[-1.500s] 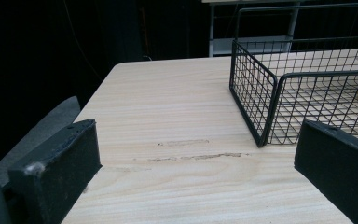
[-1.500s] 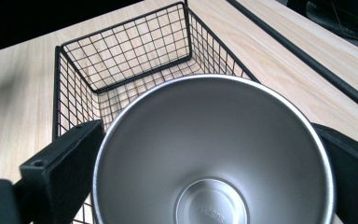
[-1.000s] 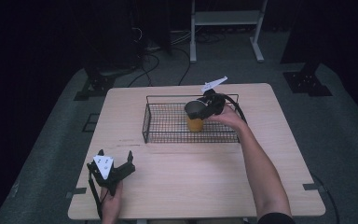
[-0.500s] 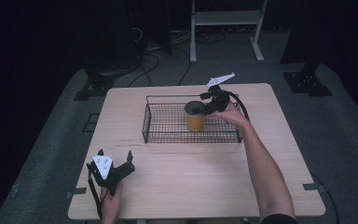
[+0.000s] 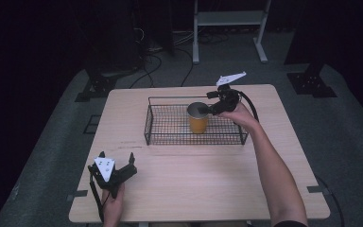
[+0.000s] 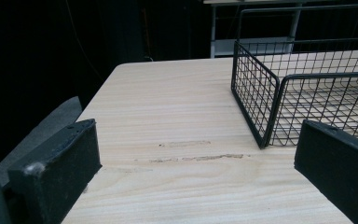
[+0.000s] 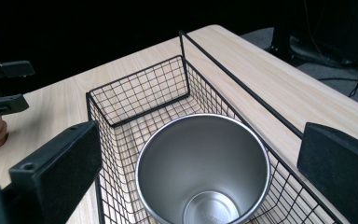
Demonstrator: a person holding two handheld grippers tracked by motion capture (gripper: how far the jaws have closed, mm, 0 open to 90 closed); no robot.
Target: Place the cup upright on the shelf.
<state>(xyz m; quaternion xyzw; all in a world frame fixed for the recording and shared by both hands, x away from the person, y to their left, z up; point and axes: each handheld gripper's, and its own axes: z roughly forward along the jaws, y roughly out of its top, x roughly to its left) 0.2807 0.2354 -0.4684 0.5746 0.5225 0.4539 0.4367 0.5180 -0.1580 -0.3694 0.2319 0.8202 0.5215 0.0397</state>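
Observation:
A yellow cup (image 5: 198, 119) with a steel inside stands upright in the black wire basket (image 5: 160, 127) at the table's middle. My right gripper (image 5: 211, 103) hovers open just right of the cup's rim, touching nothing. In the right gripper view the cup (image 7: 203, 172) gapes below and between the wide-apart jaws of that gripper (image 7: 200, 154). My left gripper (image 5: 118, 160) rests open near the front left of the table, held by a hand. In the left gripper view its jaws (image 6: 196, 168) frame bare wood, with the basket's corner (image 6: 261, 107) ahead on the right.
The wooden table (image 5: 194, 179) has broad bare room in front of the basket and on both sides. A metal stand (image 5: 227, 19) and cables lie on the dark floor beyond the far edge. The left gripper (image 7: 0, 88) appears far off in the right gripper view.
My right gripper let go of the cup and drew back up and to the right. The cup now stands alone in the basket. The left gripper stayed put.

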